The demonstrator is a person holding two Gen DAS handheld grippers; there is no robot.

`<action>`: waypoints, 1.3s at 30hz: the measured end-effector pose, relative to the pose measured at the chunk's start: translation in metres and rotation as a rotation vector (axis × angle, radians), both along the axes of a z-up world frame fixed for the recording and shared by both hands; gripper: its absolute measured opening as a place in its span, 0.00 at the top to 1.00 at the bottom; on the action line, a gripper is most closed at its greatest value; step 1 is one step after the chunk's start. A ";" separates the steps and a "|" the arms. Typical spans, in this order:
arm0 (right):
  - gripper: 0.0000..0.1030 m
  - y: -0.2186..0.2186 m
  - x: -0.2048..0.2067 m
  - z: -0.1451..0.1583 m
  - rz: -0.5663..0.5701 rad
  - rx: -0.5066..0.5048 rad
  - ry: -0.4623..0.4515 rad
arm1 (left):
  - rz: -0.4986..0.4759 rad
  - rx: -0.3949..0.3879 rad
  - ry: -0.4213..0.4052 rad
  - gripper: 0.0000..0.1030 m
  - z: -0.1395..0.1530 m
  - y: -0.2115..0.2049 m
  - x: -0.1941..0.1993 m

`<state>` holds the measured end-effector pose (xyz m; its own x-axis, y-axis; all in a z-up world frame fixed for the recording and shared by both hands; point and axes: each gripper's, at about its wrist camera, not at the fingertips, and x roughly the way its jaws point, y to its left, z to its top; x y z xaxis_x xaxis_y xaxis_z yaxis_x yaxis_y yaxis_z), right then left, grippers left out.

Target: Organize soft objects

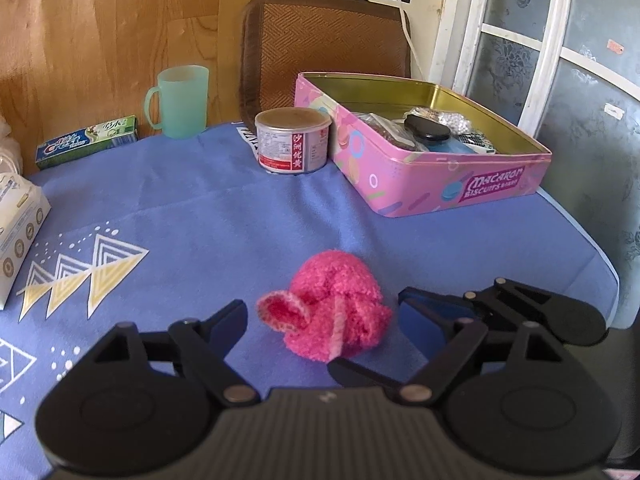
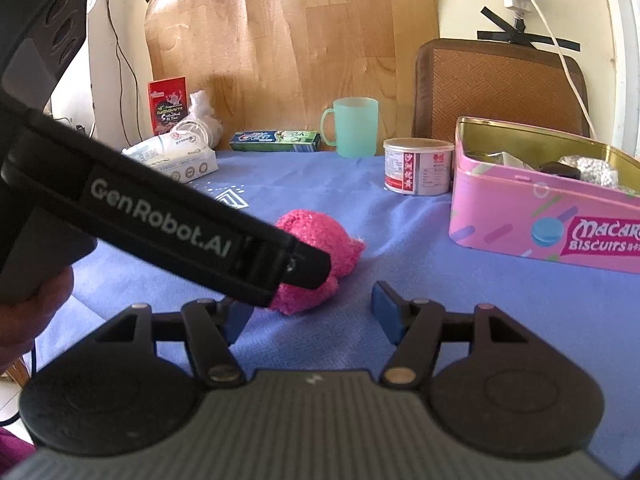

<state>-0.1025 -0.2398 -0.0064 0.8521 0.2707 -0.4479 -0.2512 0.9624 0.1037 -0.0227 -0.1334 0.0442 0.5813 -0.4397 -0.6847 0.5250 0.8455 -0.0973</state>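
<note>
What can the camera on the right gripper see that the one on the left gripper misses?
Only the right wrist view shows the red packet against the wall, the left gripper's arm crossing the picture, and a hand holding it. Only the left wrist view shows the frosted window. Both show the pink fuzzy sock on the blue cloth, the pink biscuit tin, the round can, the green mug and the toothpaste box.

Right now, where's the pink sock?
On the blue cloth, between the left gripper's open fingers in both views; pink tin stands beyond, to its right.
</note>
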 end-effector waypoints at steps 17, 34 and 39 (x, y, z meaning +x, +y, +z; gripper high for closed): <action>0.34 0.011 0.006 -0.006 -0.004 -0.041 0.021 | -0.021 -0.096 0.093 0.30 -0.012 0.012 0.012; 0.51 -0.019 -0.030 -0.008 -0.146 -0.152 -0.059 | -0.272 -0.120 0.158 0.46 -0.016 -0.072 0.001; 0.50 -0.057 -0.053 -0.015 -0.263 -0.137 -0.042 | -0.382 -0.082 0.161 0.46 -0.023 -0.124 -0.013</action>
